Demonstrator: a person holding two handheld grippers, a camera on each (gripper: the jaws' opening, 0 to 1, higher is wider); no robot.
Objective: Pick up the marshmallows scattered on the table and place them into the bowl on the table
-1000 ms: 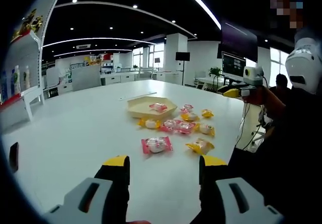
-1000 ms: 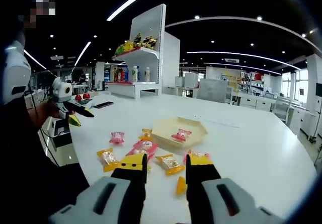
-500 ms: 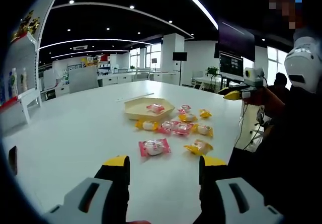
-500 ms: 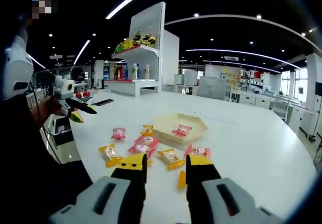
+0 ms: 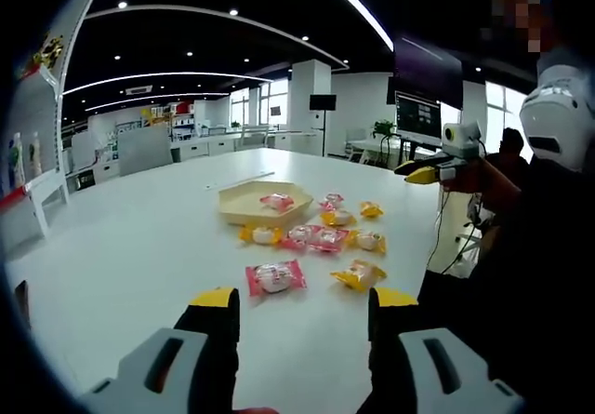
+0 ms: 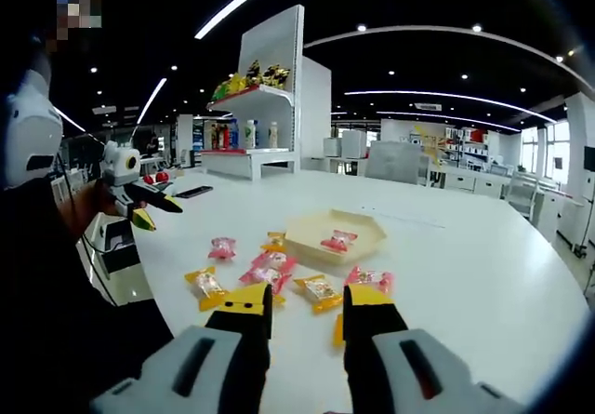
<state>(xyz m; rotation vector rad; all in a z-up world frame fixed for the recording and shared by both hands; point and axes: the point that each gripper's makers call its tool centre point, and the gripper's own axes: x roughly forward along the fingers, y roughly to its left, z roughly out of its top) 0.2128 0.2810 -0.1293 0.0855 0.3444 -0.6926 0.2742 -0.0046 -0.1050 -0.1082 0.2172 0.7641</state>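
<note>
The left gripper [image 5: 302, 307] is held level, jaws parted and empty. The right gripper [image 6: 303, 303] is held likewise, jaws apart, nothing between them.

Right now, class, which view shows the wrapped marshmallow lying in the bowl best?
The right gripper view: the pink marshmallow in the bowl sits nearer and unobstructed. The left gripper view shows it farther off and smaller.

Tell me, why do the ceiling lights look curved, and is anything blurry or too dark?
Left gripper view: fisheye bends the ceiling light strips into arcs; the marshmallows look soft, the white table bright. Right gripper view: same bending; the bowl reads clearly, the person's sleeve is nearly black.
</note>
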